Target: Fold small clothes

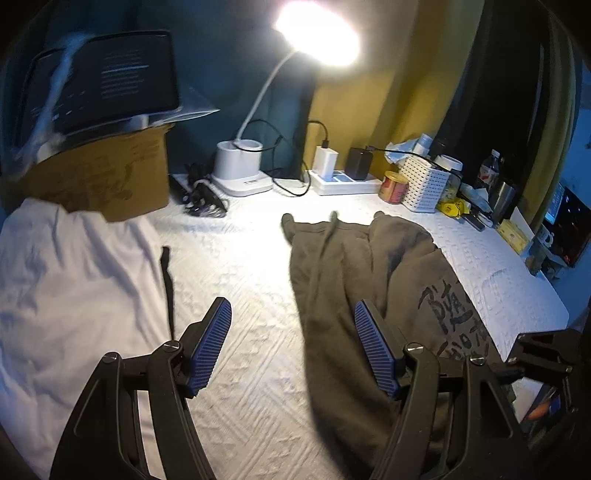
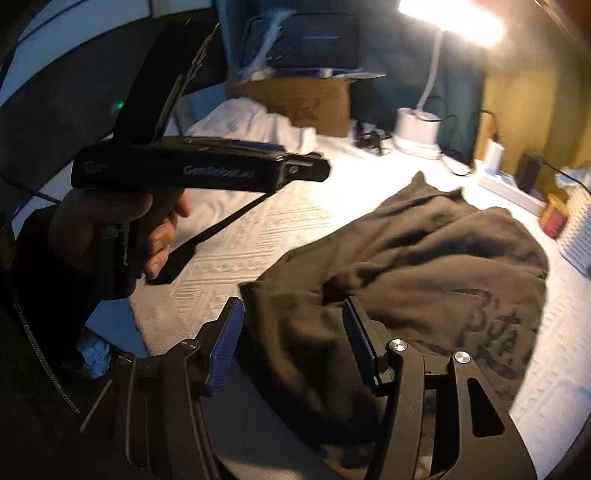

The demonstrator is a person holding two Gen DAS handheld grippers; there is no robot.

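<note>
A dark olive sweatshirt is lying rumpled on a counter covered in white quilted cloth, toward the right side, with black lettering showing on its right part. The left gripper is hovering above the counter just left of the sweatshirt, its jaws standing wide apart and holding nothing. The right gripper is hanging over the near edge of the same sweatshirt, its jaws also spread and empty. The fabric is looking thick, soft and floppy, so it is likely bunching and sagging when lifted rather than keeping its shape. A sensible hold is probably a hem or a sleeve edge, pinching only one layer. A white garment is lying at the left, partly under a cardboard box, and a lamp is shining from the far side.
</note>
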